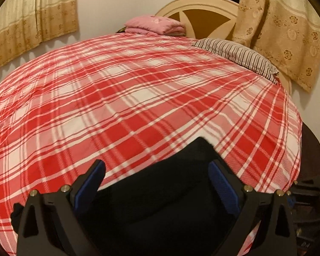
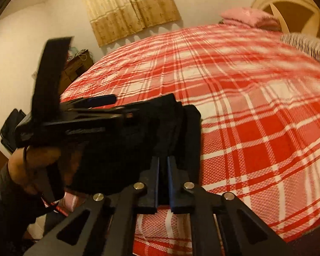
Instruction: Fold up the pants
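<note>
Right tool (image 2: 163,166) had clamped the near edge of the black pants (image 2: 181,128), bunched on the bed (image 2: 256,106). Left tool (image 1: 156,183) stood open over them. Folding seemed partly done; flattening and final folds remained.

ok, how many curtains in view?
2. One curtain hangs on the wall beside the bed; the other curtain hangs by the headboard, behind the striped pillow. More may be out of frame.

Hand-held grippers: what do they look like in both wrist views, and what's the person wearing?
Both the left hand-held gripper and right hand-held gripper have matte black angular frames with triangular cutouts, silver round fasteners and blue finger pads. The left hand's sleeve is dark.
</note>
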Demonstrator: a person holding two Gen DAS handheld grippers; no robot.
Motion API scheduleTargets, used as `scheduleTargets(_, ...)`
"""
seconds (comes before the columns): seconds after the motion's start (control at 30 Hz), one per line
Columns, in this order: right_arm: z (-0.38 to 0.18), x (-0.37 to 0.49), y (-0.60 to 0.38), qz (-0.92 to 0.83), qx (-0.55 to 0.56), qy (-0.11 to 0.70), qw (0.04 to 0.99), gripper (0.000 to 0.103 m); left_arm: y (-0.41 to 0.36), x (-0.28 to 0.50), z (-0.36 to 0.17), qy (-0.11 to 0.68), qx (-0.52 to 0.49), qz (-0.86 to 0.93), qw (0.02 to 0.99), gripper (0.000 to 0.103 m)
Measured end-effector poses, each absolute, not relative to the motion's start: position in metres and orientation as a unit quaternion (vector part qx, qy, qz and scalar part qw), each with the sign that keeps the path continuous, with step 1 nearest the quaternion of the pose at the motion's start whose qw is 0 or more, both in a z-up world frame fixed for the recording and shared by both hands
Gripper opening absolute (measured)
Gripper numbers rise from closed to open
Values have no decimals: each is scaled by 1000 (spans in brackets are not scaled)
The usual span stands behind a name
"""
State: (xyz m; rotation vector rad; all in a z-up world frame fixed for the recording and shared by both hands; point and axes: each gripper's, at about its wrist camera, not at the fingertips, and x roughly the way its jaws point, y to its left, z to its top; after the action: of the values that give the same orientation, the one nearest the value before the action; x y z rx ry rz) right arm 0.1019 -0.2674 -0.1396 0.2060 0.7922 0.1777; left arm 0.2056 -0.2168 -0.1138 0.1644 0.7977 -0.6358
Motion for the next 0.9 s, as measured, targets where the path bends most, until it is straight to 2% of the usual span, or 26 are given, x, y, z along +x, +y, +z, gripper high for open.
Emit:
scheduleTargets(0.3, -165, 111, -286, 45, 98, 421, 901, 7, -237, 221, -137, 407, 90, -301, 858, 99)
scheduleTargets(0.37, -164, 111, -287, 45, 98, 422, 900, 7, -243, 222, -143, 410, 92, -301, 856, 103)
scheduleTargets(0.53, -166, 113, -287, 40, 94, 428, 898, 7, -245, 229, -154, 422, 57, -319, 846, 103)
scheduleTargets(0.67, -161, 112, -293, 49, 111, 426, 896, 8, -233, 222, -139, 411, 53, -315, 854, 103)
scheduleTargets(0.77, -154, 108, -295, 44, 113, 415, 902, 20, -205, 206, -113, 374, 52, -300, 876, 103)
scheduleTargets(0.83, -144, 103, -296, 25, 103, 391, 914, 38, -174, 194, -100, 353, 44, -292, 888, 103)
scheduleTargets(0.9, -131, 100, -292, 15, 89, 366, 926, 43, -147, 188, -96, 342, 52, -266, 900, 103)
